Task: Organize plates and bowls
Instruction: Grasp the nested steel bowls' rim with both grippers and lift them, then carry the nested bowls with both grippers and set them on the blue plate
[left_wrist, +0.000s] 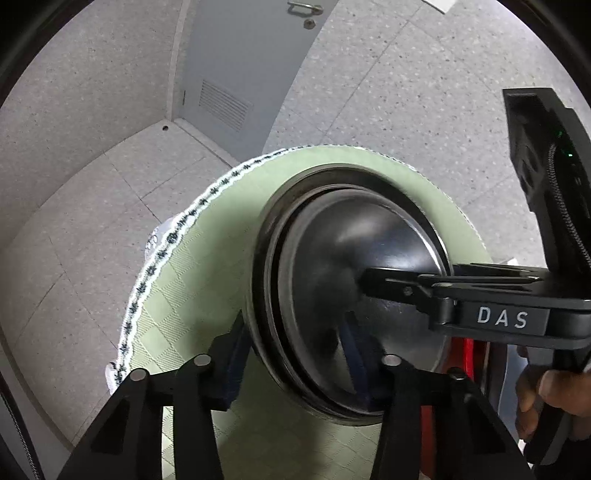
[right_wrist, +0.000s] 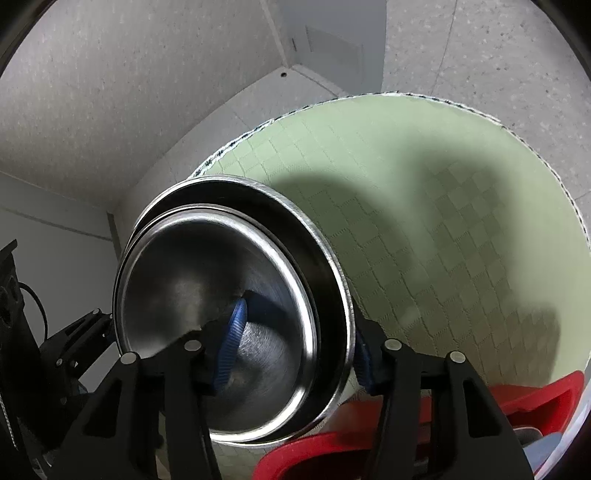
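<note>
Two nested steel bowls (right_wrist: 236, 295), one green cloth (right_wrist: 443, 221)

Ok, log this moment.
left gripper: straddles nested bowls rim | right gripper: straddles opposite rim | bowls: on green cloth | grip: unconfirmed

Floor (left_wrist: 74, 206): pale speckled tiles with thin grout lines. Grey door (left_wrist: 236, 74) at rear, with a louvred vent (left_wrist: 223, 105) low in its panel and a metal handle (left_wrist: 304, 7). Round desk under a light green checked tablecloth (right_wrist: 424, 229), trimmed edge. Lighting even; soft shadows on the cloth.
</note>
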